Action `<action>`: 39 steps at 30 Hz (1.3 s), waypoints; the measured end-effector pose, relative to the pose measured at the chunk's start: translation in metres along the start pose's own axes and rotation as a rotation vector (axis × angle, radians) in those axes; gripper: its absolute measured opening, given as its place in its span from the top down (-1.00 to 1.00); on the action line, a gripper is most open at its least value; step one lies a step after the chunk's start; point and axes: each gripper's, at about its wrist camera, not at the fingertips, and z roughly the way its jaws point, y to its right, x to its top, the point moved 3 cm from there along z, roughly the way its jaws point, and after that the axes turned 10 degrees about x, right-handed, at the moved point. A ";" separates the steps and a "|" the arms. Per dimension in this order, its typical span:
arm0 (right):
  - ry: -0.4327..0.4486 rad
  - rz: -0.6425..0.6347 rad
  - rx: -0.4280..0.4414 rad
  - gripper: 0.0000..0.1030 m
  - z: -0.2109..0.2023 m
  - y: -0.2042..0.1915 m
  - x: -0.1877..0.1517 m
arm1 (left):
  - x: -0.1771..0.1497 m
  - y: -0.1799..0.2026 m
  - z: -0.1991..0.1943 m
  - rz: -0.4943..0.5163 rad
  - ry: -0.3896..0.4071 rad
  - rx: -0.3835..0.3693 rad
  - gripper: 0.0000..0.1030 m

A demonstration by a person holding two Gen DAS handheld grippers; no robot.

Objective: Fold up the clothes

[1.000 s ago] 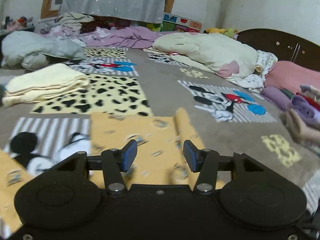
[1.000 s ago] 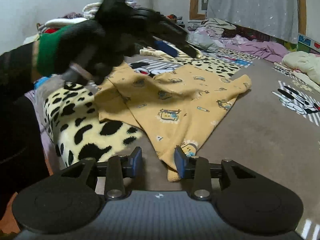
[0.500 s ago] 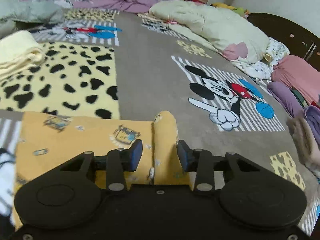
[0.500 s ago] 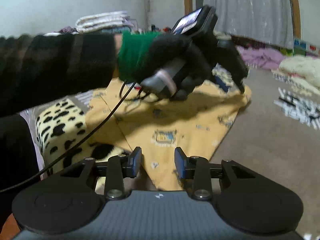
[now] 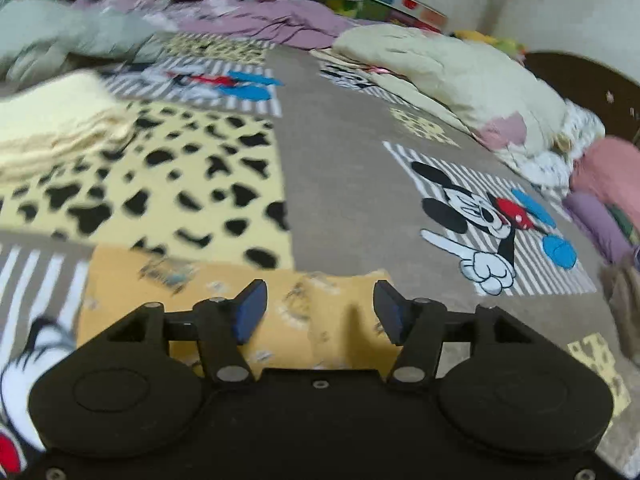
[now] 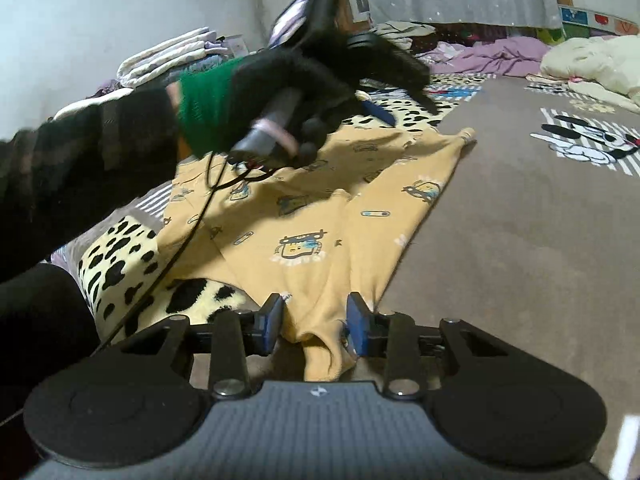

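Two views examined.

Left wrist view: the left gripper point(image 5: 318, 310) has its jaws spread wide with nothing between the pads. Below and ahead of it lies the yellow garment point(image 5: 208, 280), flat on the blanket point(image 5: 344, 184), its far edge against the leopard-print patch point(image 5: 160, 184). A raised fold of the garment runs up between the fingers, not touched by either pad. A cream towel stack point(image 5: 52, 128) sits well to the left; a pale duvet point(image 5: 448, 80) lies at upper right.

Right wrist view: the right gripper point(image 6: 314, 322) has its jaws partly apart, with the garment's point(image 6: 320, 216) near bunched corner lying between the pads. Whether the pads press the cloth, I cannot tell. The garment spreads away from this corner across the blanket point(image 6: 520, 240). A gloved hand point(image 6: 304, 96) holds the left gripper point(image 6: 380, 112) above the garment's far side; a cable hangs from it.
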 end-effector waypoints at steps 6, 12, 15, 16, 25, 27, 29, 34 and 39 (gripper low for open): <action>0.016 0.048 0.017 0.34 -0.004 0.005 0.000 | -0.010 -0.001 -0.002 0.009 -0.023 -0.049 0.36; 0.016 0.051 0.016 0.34 -0.004 0.005 0.000 | -0.011 0.023 0.003 0.078 0.008 -0.055 0.86; 0.007 0.050 0.008 0.35 -0.004 0.004 -0.001 | -0.010 0.034 0.005 0.119 0.036 -0.059 0.99; 0.008 0.060 0.004 0.35 -0.005 0.004 -0.001 | -0.011 0.035 0.008 0.127 0.038 -0.055 0.98; 0.054 0.223 0.016 0.40 -0.012 0.015 -0.005 | -0.014 0.027 0.008 0.162 0.066 0.011 0.89; 0.060 0.248 0.023 0.40 -0.015 0.016 -0.006 | -0.016 0.030 -0.008 0.182 0.097 -0.010 0.89; 0.072 0.297 0.042 0.41 -0.017 0.021 -0.007 | -0.024 0.041 -0.021 0.238 0.099 -0.053 0.89; 0.086 0.361 0.062 0.54 -0.021 0.028 -0.010 | -0.048 0.075 0.006 0.404 0.012 -0.019 0.89; 0.081 0.375 0.068 0.54 -0.023 0.027 -0.012 | -0.037 0.078 0.000 0.341 0.054 -0.006 0.89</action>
